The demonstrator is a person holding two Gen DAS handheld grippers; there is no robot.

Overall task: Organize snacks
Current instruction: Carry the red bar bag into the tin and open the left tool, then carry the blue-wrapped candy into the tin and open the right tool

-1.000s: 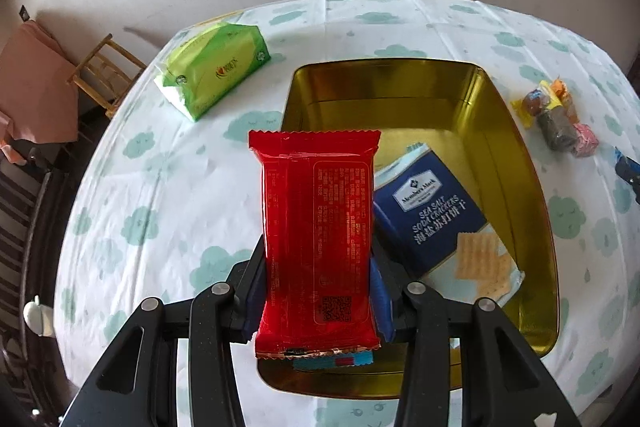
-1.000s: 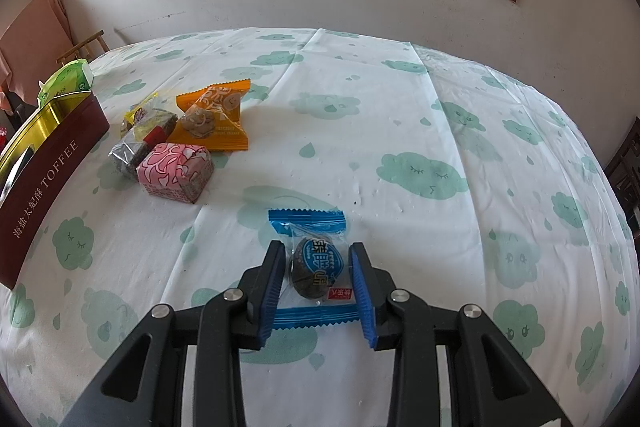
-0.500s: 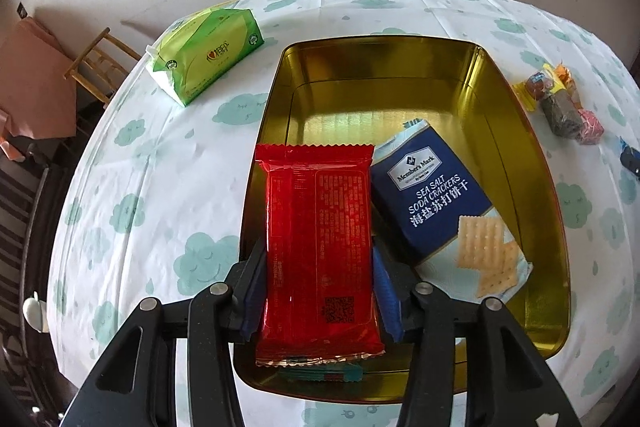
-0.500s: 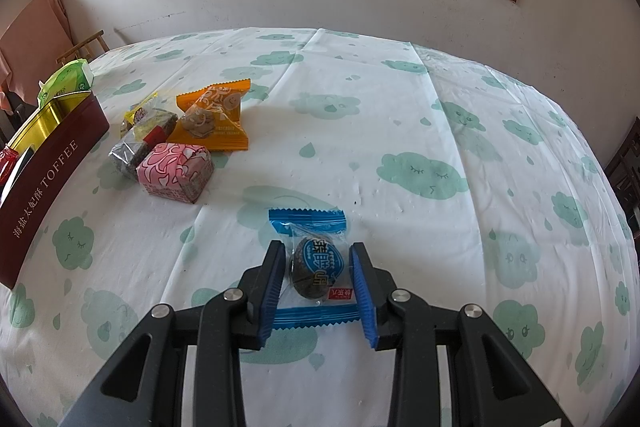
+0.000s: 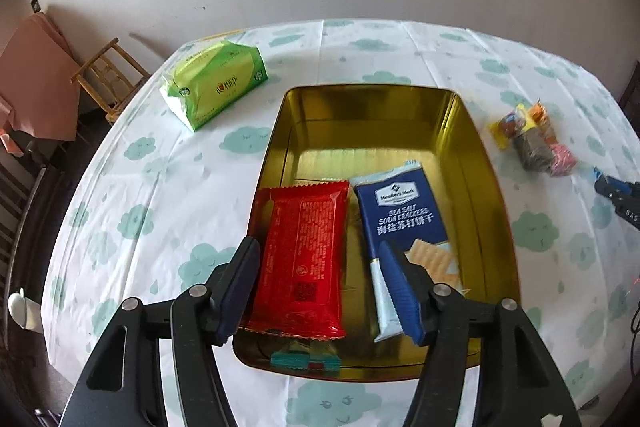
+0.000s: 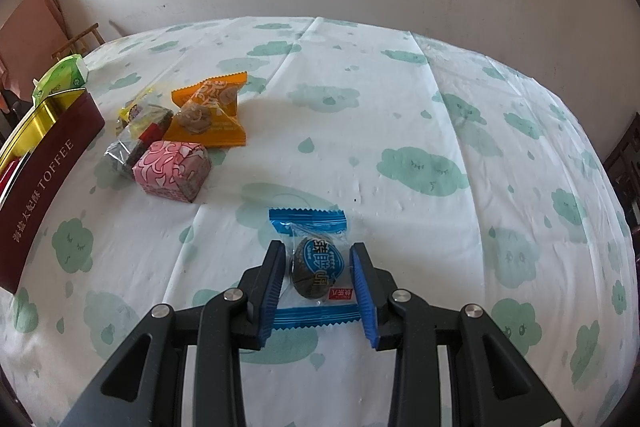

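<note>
My left gripper (image 5: 324, 287) is open above the near end of the gold tin (image 5: 492, 187). The red snack pack (image 5: 304, 255) lies in the tin, free of the fingers, beside the blue sea salt cracker pack (image 5: 404, 223). A teal wrapper (image 5: 304, 361) lies under the red pack's near end. My right gripper (image 6: 318, 287) straddles a blue-wrapped dark candy (image 6: 316, 263) that rests on the tablecloth; the pads sit close to its sides, and I cannot tell whether they press it.
A green tissue pack (image 5: 216, 83) lies left of the tin. A cluster of small snacks lies near the tin's maroon "TOFFEE" wall (image 6: 48, 179): an orange pack (image 6: 208, 115), a pink-wrapped block (image 6: 172, 173), a grey one (image 6: 120, 157). A wooden chair (image 5: 108, 79) stands beyond the table's edge.
My left gripper carried the red pack over the tin, opened and let it go; the pack now lies in the tin. The right gripper and the blue candy have not moved.
</note>
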